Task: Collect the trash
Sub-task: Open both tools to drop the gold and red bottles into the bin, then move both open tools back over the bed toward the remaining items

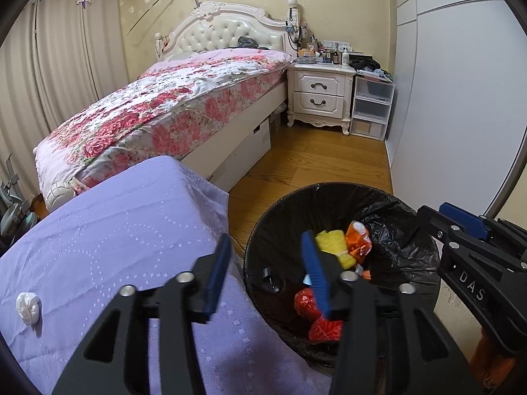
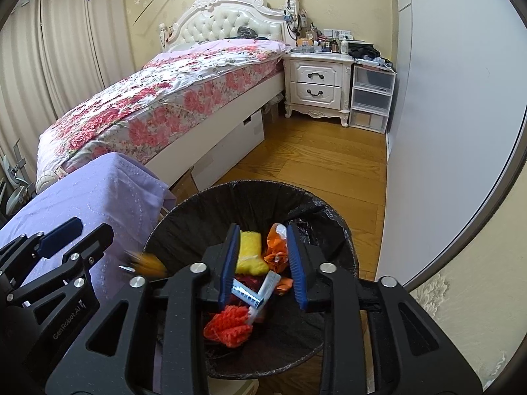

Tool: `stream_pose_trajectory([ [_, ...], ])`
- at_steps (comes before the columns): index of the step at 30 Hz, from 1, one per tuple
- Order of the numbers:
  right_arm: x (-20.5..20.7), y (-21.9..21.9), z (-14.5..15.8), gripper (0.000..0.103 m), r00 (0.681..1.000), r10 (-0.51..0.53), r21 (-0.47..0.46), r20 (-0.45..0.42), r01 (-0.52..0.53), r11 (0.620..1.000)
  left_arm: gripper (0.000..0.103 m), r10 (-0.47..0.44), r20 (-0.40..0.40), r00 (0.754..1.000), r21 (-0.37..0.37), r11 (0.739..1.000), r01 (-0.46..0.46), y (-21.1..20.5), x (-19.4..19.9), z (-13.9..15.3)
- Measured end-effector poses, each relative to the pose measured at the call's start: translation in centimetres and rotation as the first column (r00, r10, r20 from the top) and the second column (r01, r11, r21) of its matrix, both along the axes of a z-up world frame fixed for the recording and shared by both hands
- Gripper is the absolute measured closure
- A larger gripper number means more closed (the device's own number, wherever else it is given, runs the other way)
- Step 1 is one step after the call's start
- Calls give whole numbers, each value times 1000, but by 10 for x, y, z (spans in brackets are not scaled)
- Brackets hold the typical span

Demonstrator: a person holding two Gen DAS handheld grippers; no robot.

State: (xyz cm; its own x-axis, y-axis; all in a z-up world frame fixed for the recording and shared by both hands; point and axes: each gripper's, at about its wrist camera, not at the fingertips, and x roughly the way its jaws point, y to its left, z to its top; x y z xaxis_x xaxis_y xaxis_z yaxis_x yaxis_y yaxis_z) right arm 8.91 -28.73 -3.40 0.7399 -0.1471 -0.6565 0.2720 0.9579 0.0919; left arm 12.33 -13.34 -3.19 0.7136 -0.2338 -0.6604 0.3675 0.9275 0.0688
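A round bin with a black liner (image 1: pixel 405 230) stands on the floor beside a purple-covered table (image 1: pixel 108 230). It holds a yellow net (image 1: pixel 332 240), an orange wrapper (image 1: pixel 360 240) and red nets (image 1: pixel 324 329). My left gripper (image 1: pixel 266 273) is open and empty, over the table edge and the bin's left rim. My right gripper (image 2: pixel 263 263) hangs open above the bin (image 2: pixel 184 217), with a pale plastic piece (image 2: pixel 263 291) lying below its jaws on the trash. A blurred yellow-orange scrap (image 2: pixel 148 263) is at the bin's left rim. A crumpled white tissue (image 1: pixel 29 307) lies on the purple cloth.
A bed with a floral cover (image 1: pixel 158 115) stands behind the table. At the back are a white nightstand (image 1: pixel 318 95) and plastic drawers (image 1: pixel 372 105). A white wardrobe (image 1: pixel 454 98) lines the right side, with wooden floor (image 1: pixel 313 164) between it and the bed.
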Motion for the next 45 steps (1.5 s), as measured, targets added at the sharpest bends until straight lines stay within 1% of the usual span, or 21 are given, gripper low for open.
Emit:
stream_pose_trajectory([
  [2, -1, 0, 1, 67, 1000, -2, -3, 3, 2, 1000, 44, 7, 6, 1000, 2, 1000, -7, 2, 1, 2],
  [4, -2, 1, 2, 67, 1000, 0, -5, 6, 0, 1000, 40, 14, 10, 1000, 2, 1000, -14, 5, 1, 4],
  [6, -3, 3, 4, 63, 1000, 3, -6, 10, -3, 1000, 38, 20, 15, 1000, -4, 1000, -20, 9, 1, 8],
  [8, -3, 5, 6, 60, 1000, 8, -11, 12, -8, 1000, 35, 29, 19, 999, -8, 1000, -28, 14, 0, 12],
  [10, -5, 8, 7, 59, 1000, 14, -15, 14, -14, 1000, 33, 41, 21, 999, -14, 999, -41, 19, -3, 15],
  [15, -9, 18, 11, 55, 999, 32, -23, 15, -32, 999, 33, 64, 13, 998, -21, 998, -64, 35, -10, 18],
  [21, -20, 34, 12, 55, 998, 68, -28, 7, -68, 997, 32, 99, 5, 995, -18, 995, -99, 62, -30, 17],
  [29, -40, 68, 9, 55, 989, 150, -26, -12, -150, 988, 32, 174, -5, 985, -21, 985, -174, 108, -59, 17],
  [36, -49, 106, 7, 55, 971, 238, -29, -27, -239, 971, 32, 254, -2, 967, -12, 967, -254, 149, -77, 16],
  [45, -52, 160, 8, 55, 933, 357, -38, -43, -359, 933, 32, 365, -11, 931, -12, 931, -365, 204, -89, 13],
])
